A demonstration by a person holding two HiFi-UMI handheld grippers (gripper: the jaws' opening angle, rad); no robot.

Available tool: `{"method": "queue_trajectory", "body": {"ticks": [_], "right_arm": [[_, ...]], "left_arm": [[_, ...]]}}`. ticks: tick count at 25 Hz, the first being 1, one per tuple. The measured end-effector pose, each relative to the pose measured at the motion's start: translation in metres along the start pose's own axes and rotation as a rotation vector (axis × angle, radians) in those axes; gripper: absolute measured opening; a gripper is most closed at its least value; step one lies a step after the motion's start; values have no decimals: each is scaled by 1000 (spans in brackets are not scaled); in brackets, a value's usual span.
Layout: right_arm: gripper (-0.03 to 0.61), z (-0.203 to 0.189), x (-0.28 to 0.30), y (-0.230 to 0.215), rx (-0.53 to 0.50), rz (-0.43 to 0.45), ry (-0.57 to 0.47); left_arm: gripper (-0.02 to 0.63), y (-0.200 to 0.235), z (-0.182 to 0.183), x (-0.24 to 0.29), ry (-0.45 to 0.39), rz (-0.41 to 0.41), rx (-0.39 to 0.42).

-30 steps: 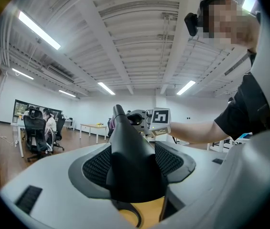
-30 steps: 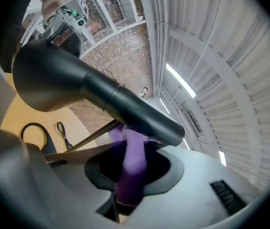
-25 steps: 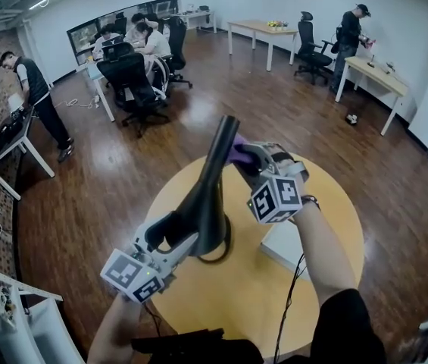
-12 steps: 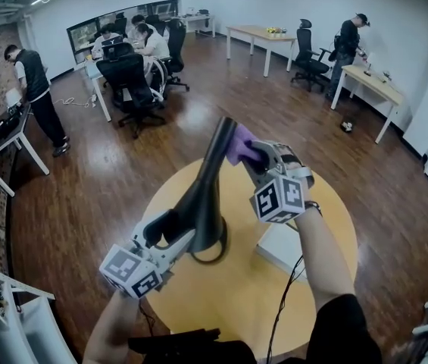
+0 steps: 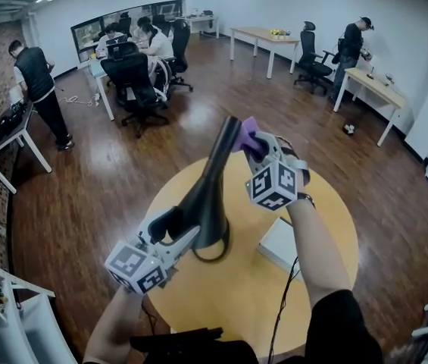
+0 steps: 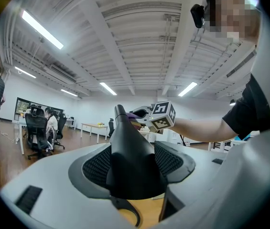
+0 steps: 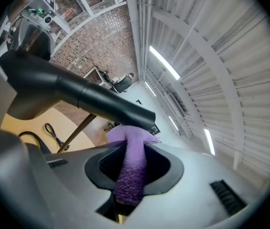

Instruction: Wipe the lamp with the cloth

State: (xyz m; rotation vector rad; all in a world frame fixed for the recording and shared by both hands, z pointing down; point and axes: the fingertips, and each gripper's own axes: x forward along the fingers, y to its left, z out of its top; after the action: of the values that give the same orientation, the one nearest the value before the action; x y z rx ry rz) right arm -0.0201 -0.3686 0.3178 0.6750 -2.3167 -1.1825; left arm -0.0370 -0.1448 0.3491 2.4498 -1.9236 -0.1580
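The black lamp (image 5: 206, 196) is held up over the round table, a cone that narrows to a thin neck pointing up and away. My left gripper (image 5: 174, 237) is shut on its wide lower end (image 6: 132, 168). My right gripper (image 5: 255, 149) is shut on the purple cloth (image 5: 245, 136), which it presses against the tip of the lamp's neck (image 7: 120, 109). In the right gripper view the cloth (image 7: 131, 168) stands pinched between the jaws, its top folded against the neck's end. The lamp's black cable (image 5: 215, 253) loops under the cone.
The round yellow table (image 5: 327, 211) carries a white flat box (image 5: 280, 247) to the right of the lamp. Beyond it lies dark wood floor, with desks, black office chairs (image 5: 134, 89) and several people far off. A white rack (image 5: 17, 317) stands at the lower left.
My right gripper has slid the cloth up along the lamp's neck, to its tip, and rolled a little. The left gripper and the lamp have stayed put.
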Motion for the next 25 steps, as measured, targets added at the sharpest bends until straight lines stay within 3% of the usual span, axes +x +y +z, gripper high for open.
{"method": "queue_trajectory", "body": {"ticks": [9, 15, 25], "right_arm": [[95, 7, -14, 55, -77, 159, -117], [97, -8, -15, 93, 103, 203, -95], [97, -71, -11, 196, 391, 368, 39]], "left_arm": [[275, 4, -1, -4, -22, 3, 5], [275, 2, 2, -6, -27, -6, 3], [275, -1, 5, -10, -40, -12, 6]]}}
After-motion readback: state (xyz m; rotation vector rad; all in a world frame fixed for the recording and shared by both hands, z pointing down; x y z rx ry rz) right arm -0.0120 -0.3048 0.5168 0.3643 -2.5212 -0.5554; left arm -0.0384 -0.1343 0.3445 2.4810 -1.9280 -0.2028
